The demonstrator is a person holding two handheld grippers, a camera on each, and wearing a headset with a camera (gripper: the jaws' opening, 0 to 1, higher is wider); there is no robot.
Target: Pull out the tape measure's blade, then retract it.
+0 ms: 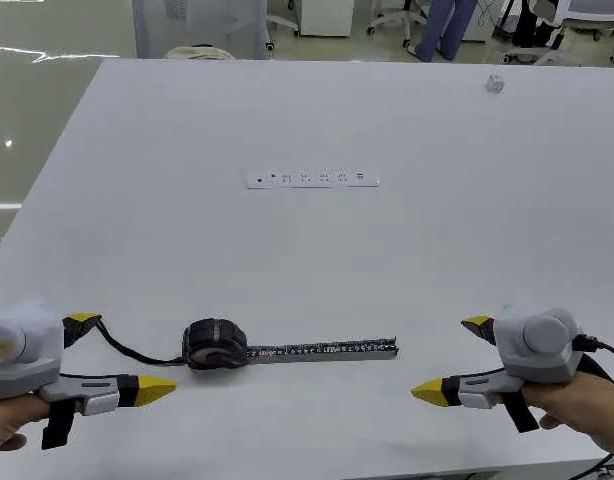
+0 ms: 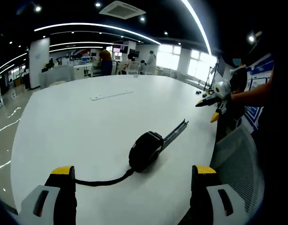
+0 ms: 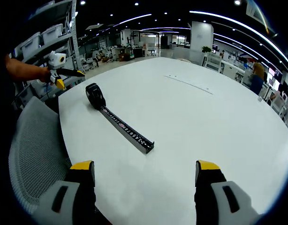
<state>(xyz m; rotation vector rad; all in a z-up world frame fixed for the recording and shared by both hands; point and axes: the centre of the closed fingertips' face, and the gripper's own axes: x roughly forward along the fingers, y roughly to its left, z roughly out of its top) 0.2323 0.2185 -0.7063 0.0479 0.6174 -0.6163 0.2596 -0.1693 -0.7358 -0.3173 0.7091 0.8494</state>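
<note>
Tape measure (image 1: 215, 344) rests on the white table (image 1: 287, 250), and its black case serves as the reference for everything else. The blade (image 1: 322, 350) runs flat out of the case toward the right gripper (image 1: 451, 357), marked face up. Its hooked end stops short of that gripper, with bare table between. On the opposite side of the case a black wrist cord (image 1: 127, 350) curls off toward the left gripper (image 1: 122, 353). Its end comes close to that gripper's far yellow tip, but whether they touch cannot be told. Both grippers are held low over the table, pointing inward at the case from opposite sides. The left hand (image 1: 7, 420) is cut off at the bottom corner; the right hand (image 1: 577, 400) is partly cut off too. Both pairs of jaws are spread wide and grasp nothing. The case sits near the left gripper, just ahead of its jaws in the left gripper view, and well apart from the right gripper. Beyond the case, farther up the table, lies a white power strip (image 1: 312, 179). The blade's numerals are too small to read.
</note>
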